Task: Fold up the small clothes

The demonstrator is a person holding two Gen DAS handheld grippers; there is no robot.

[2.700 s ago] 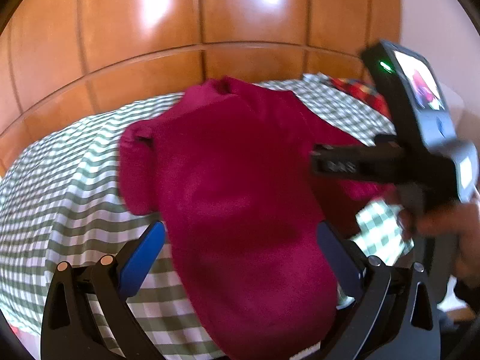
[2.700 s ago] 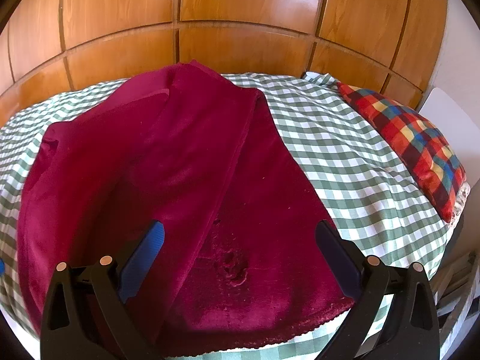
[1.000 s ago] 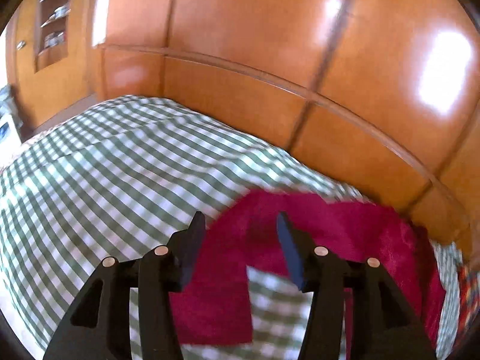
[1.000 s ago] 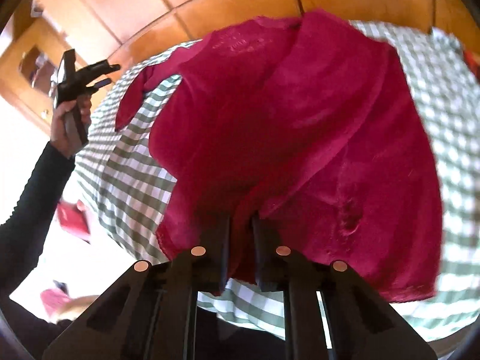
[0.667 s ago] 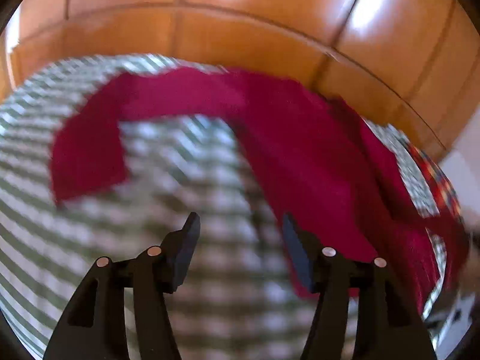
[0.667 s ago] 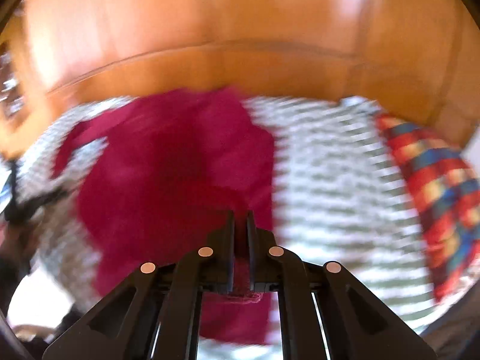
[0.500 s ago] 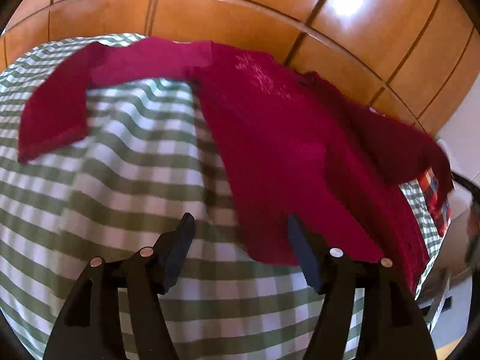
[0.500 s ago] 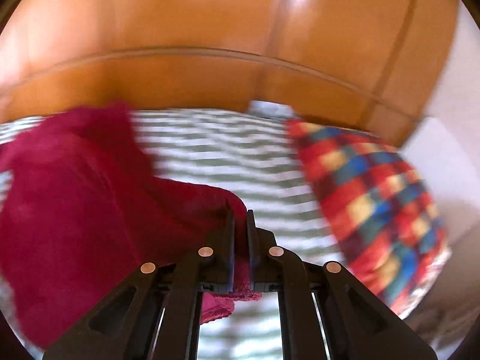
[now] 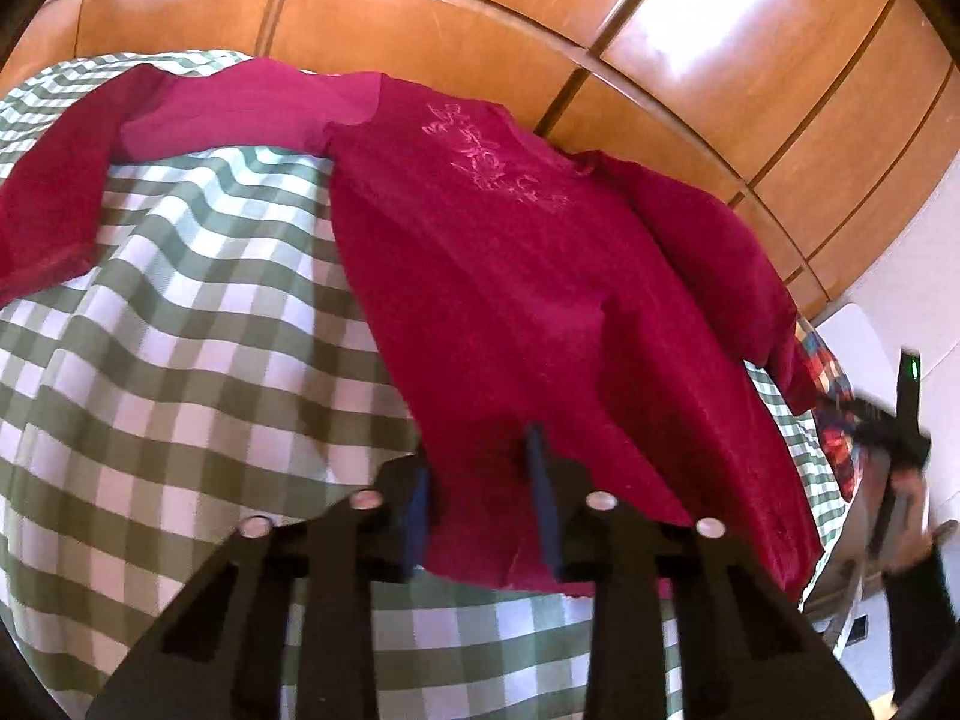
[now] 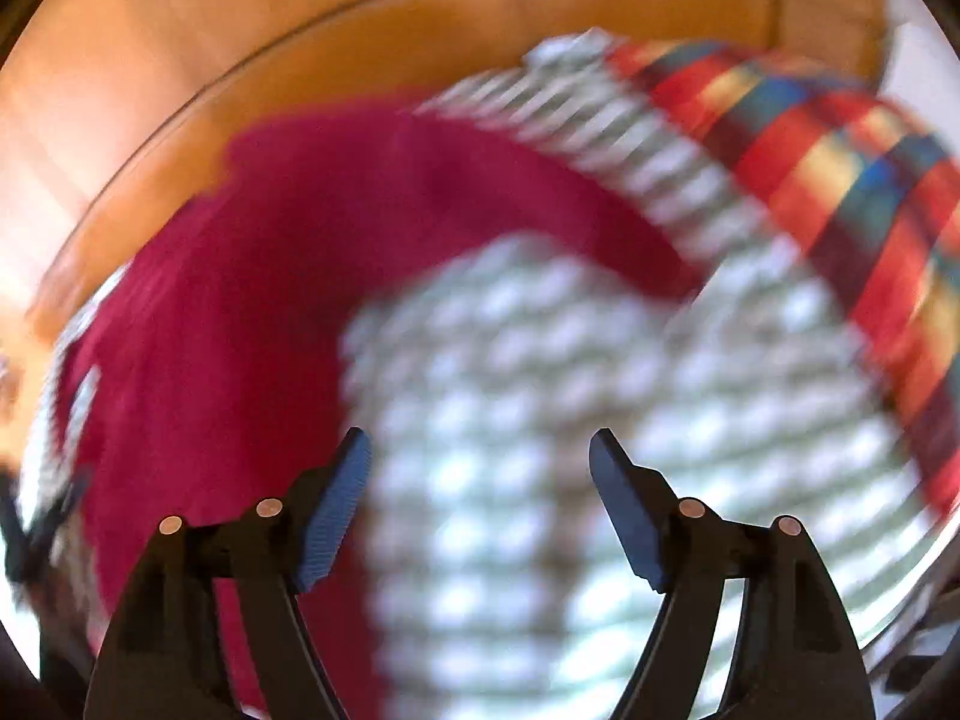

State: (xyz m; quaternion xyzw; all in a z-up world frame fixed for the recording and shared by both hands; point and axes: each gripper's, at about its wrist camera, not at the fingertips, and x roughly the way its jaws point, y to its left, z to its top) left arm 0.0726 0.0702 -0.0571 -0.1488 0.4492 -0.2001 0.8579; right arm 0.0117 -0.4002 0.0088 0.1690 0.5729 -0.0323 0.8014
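Observation:
A dark red long-sleeved top (image 9: 510,276) with pale embroidery on its chest lies spread on a green-and-white checked bed cover (image 9: 180,372). My left gripper (image 9: 480,486) is partly closed around the top's lower hem; cloth sits between the blue pads and drapes over them. Whether it pinches the cloth is unclear. One sleeve (image 9: 60,204) lies out to the left. In the blurred right wrist view my right gripper (image 10: 480,462) is open and empty above the cover, with the top (image 10: 270,300) to its left. The right gripper also shows at the left wrist view's right edge (image 9: 894,420).
A wooden panelled headboard (image 9: 480,30) runs behind the bed. A red, blue and yellow plaid pillow (image 10: 840,180) lies at the right side of the bed. The bed's front edge drops off at the lower right (image 9: 828,570).
My right gripper has let go of the red cloth and opened, swinging right over the bare cover. My left gripper has moved onto the hem and narrowed around it.

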